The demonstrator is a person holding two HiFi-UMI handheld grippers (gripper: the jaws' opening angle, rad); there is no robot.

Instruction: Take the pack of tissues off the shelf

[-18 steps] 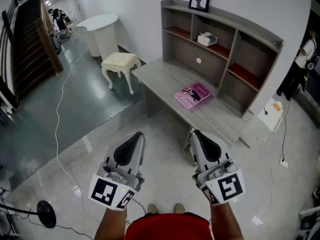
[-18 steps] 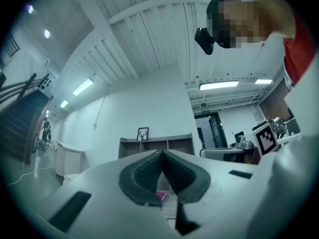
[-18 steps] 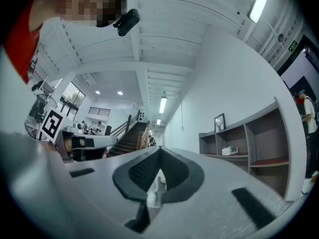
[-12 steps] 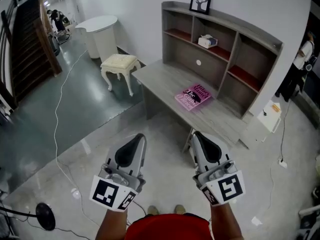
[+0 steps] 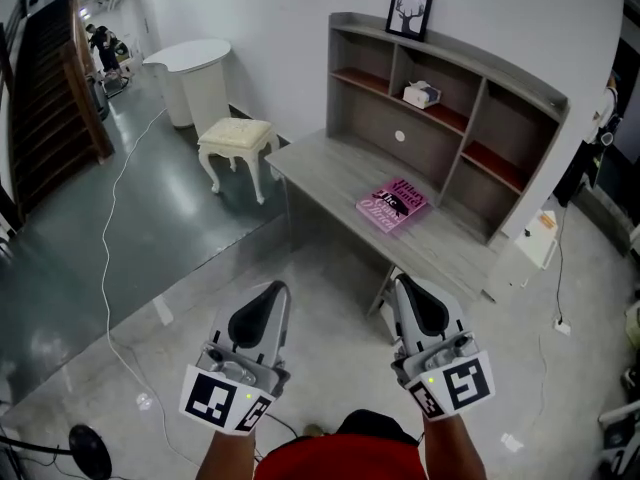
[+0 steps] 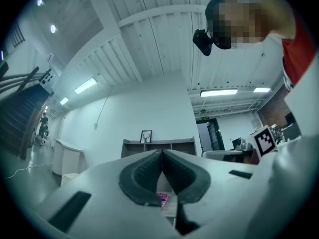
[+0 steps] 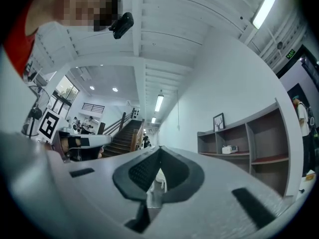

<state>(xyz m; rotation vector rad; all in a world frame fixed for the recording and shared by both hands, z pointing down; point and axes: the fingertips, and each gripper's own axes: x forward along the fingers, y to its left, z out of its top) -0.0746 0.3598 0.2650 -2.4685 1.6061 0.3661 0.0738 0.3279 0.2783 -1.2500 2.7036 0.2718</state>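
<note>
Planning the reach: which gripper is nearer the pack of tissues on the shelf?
Right. The right gripper is almost straight in front of the pack of tissues; the left gripper sits farther left.

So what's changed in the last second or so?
Little. The left claw and right claw sank slightly in the head view, and the desk and shelf slid a touch down and right in frame, so the head shifted. Nothing was taken hold of or let go. Unchanged: both claws shut and empty, pack of tissues on the shelf, pink book on the desk.
</note>
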